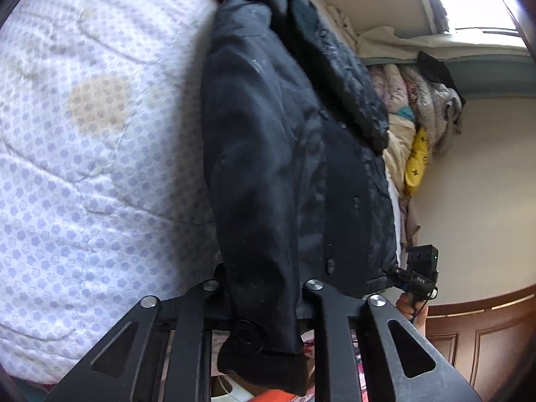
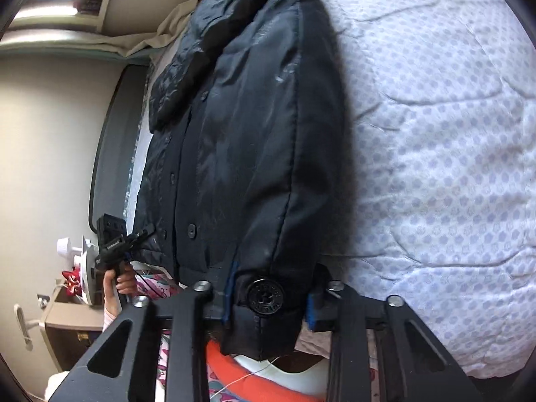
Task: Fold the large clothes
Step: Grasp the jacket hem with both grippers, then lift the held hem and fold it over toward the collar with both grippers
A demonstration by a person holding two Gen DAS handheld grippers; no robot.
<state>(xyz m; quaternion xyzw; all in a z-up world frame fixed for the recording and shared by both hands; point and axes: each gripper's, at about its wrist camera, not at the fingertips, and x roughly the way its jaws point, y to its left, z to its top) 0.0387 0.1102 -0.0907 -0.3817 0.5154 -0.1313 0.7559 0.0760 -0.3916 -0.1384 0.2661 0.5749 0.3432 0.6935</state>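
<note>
A dark navy padded jacket (image 1: 284, 154) lies buttoned, front up, on a white quilt with lavender dots (image 1: 83, 167). In the left wrist view my left gripper (image 1: 263, 301) is shut on a sleeve cuff with a large black button (image 1: 246, 333). The right gripper (image 1: 397, 269) shows small at the jacket's far hem corner, held by a hand (image 1: 410, 305). In the right wrist view my right gripper (image 2: 268, 298) is shut on the other cuff of the jacket (image 2: 241, 127), its round button (image 2: 264, 296) between the fingers. The left gripper (image 2: 147, 229) touches the opposite hem corner.
Folded quilts and clothes (image 1: 415, 107) are stacked along the wall beyond the collar, with a yellow item (image 1: 417, 160). A brown wooden door (image 1: 485, 335) stands at lower right. A bedside cabinet (image 2: 67, 318) and a door handle (image 2: 23, 325) are at lower left. An orange-and-white object (image 2: 268, 378) lies under the right gripper.
</note>
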